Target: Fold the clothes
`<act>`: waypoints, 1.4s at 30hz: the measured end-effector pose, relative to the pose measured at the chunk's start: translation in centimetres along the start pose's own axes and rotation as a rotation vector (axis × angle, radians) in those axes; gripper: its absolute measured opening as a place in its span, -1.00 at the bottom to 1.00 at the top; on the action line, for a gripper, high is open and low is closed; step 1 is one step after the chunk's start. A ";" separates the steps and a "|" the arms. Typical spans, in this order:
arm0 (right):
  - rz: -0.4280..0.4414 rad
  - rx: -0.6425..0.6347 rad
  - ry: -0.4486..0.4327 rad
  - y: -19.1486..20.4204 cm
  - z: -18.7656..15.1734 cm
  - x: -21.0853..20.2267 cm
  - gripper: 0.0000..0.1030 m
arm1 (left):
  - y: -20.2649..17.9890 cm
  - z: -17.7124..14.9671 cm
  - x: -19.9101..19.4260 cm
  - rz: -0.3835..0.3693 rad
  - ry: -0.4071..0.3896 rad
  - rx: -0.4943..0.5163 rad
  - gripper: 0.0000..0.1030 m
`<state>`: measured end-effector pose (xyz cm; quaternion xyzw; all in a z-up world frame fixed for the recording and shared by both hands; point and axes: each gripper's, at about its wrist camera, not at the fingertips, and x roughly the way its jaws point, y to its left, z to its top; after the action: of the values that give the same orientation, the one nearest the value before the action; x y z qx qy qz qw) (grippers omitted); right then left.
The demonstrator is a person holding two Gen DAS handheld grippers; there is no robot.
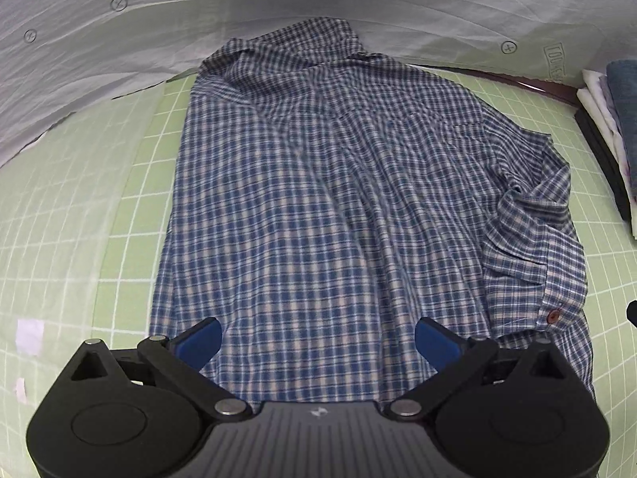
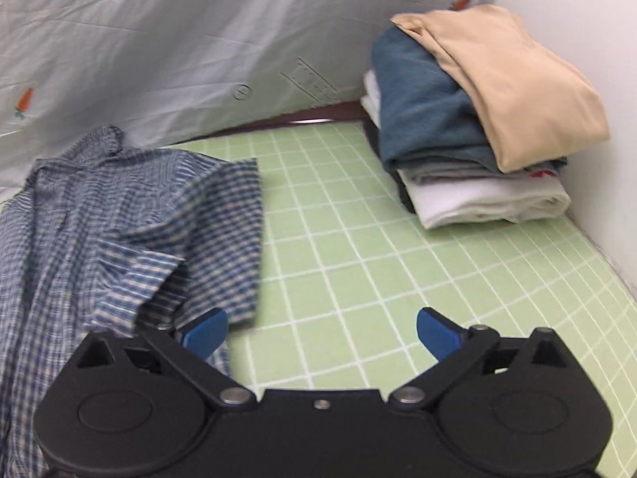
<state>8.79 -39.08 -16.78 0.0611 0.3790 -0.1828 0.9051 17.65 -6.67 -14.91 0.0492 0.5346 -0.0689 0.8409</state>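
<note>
A blue and white checked shirt (image 1: 330,199) lies spread on the green gridded mat (image 1: 79,199), collar towards the far cloth backdrop. One sleeve with a red-brown cuff button (image 1: 554,316) is folded in along its right side. My left gripper (image 1: 318,342) hovers open over the shirt's near hem, nothing between its blue fingertips. In the right wrist view the shirt (image 2: 119,215) lies at the left, and my right gripper (image 2: 322,332) stands open over bare mat (image 2: 358,259), its left fingertip close to the sleeve's edge.
A stack of folded clothes (image 2: 469,119), tan on top of blue, grey and white, sits in the far right corner against a white wall (image 2: 577,40). The same stack (image 1: 613,127) shows at the right edge of the left wrist view. A white printed cloth (image 1: 119,40) hangs behind the mat.
</note>
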 end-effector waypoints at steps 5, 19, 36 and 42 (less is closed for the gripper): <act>-0.084 0.038 0.065 -2.0 -0.7 2.1 0.99 | -4.4 1.6 0.4 -0.067 -0.004 0.096 0.98; -0.146 0.098 0.148 -3.5 -1.7 4.5 0.99 | -14.7 4.0 3.2 -0.250 0.041 0.287 0.98; -0.148 0.052 0.175 -2.5 -2.0 4.6 0.99 | -13.0 3.0 5.8 -0.279 0.120 0.260 -0.35; -0.136 0.003 0.153 -1.0 -1.9 3.2 0.99 | -9.6 3.1 3.0 -0.302 0.031 0.150 -0.44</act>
<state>9.22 -40.47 -20.42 0.0503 0.4499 -0.2393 0.8589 20.08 -16.85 -16.41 0.0320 0.5422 -0.2333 0.8066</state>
